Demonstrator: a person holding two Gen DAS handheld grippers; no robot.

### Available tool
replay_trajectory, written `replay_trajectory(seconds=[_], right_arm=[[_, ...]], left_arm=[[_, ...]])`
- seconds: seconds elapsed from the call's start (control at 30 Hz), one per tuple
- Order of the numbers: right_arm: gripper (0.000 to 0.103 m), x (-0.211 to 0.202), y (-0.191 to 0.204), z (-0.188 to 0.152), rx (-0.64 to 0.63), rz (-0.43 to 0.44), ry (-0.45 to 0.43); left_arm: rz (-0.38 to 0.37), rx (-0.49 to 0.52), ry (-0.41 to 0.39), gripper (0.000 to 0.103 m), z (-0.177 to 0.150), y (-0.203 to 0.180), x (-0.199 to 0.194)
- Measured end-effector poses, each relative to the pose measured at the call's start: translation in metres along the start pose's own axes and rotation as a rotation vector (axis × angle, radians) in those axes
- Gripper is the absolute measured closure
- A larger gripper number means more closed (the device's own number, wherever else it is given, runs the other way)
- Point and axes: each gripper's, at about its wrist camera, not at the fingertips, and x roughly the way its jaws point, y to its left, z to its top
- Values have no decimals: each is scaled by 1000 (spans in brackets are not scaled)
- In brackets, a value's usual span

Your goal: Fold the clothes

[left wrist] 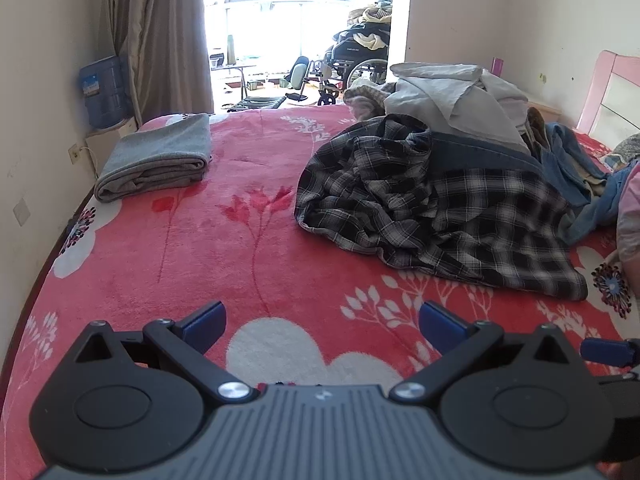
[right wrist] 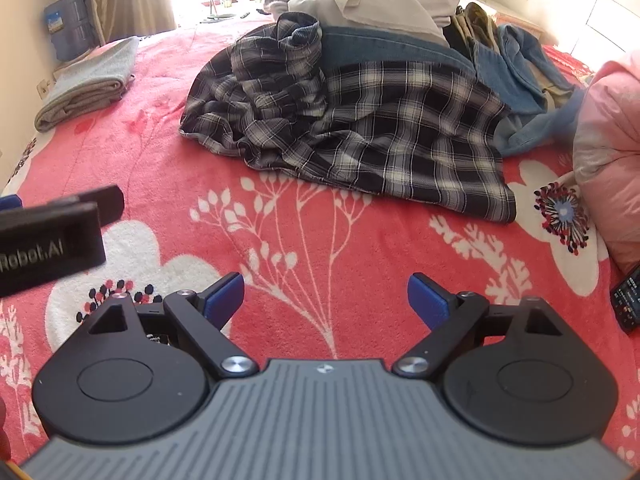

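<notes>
I am looking out over the wide bed spread with a red fleece blanket printed with white flowers (left wrist: 248, 264), which is filling most of both views. On its far right half a loose heap of unfolded clothes is lying, with the rumpled black-and-white plaid shirt (right wrist: 360, 120) spreading across the front of it, dark blue denim (right wrist: 400, 50) showing just behind, and pale grey garments (left wrist: 440, 92) sitting on top. Over on the far left edge of the bed a folded grey towel-like cloth (left wrist: 160, 160) is resting well apart from the heap. A pink padded bundle (right wrist: 612, 148) is sitting at the right edge, and a dark phone (right wrist: 628, 304) is lying just beside it. My left gripper (left wrist: 322, 322) is hovering low over bare blanket with its blue-padded jaws wide apart and holding nothing; my right gripper (right wrist: 326, 296) is doing likewise, spread and empty, short of the plaid shirt.
</notes>
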Motion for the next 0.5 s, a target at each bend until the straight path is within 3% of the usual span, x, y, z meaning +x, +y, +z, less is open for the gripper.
replay_trajectory(seconds=[0.5], right_arm=[[13,-17,-6,1,15,1,-26]], left_arm=[[0,-16,-18,0,0,0,-15]])
